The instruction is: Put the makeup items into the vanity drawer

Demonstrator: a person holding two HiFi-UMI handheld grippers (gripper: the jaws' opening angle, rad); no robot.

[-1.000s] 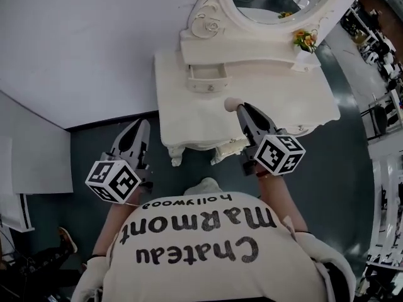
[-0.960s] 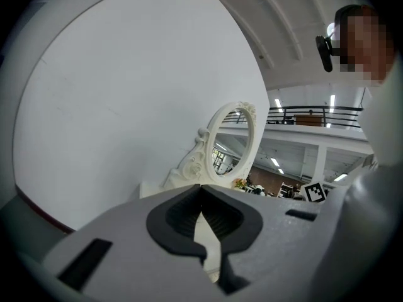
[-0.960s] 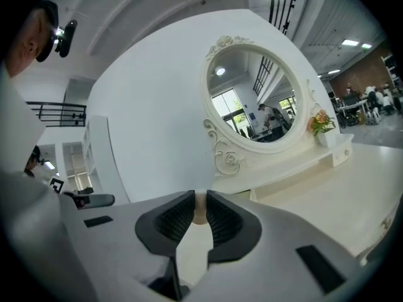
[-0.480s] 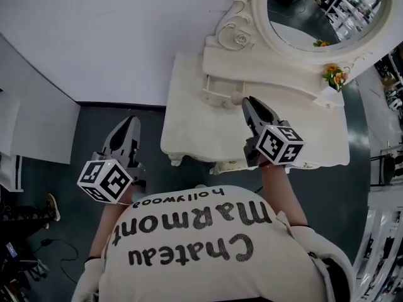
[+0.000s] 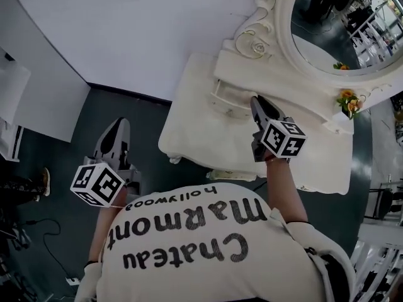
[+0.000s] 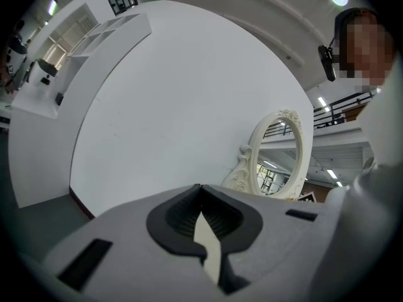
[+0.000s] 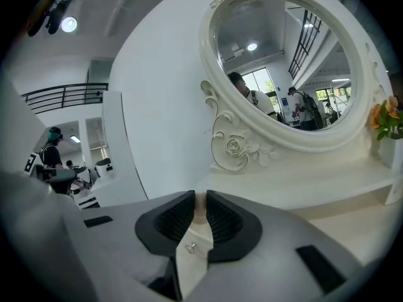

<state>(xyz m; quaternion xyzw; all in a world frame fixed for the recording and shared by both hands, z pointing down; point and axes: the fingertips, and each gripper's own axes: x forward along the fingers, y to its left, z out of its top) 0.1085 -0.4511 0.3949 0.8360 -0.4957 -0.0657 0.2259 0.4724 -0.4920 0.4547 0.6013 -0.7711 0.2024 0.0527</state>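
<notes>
white vanity desk (image 5: 201,134), small cream drawer (image 5: 228,100) open — your right gripper (image 5: 259,104), jaws seemingly clamped on a pale makeup item (image 7: 199,207), sits just beside it, item not in yet; left gripper (image 5: 118,128) jaws together, empty.

Vanity (image 5: 201,121) glossy painted wood; mirror (image 5: 340,24) smooth glass.

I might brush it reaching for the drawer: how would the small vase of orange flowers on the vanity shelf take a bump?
The vase looks small, with flowers spreading above it, so it is probably light, top-heavy and apt to tip. It stands near the shelf end, so a push might send it off.
</notes>
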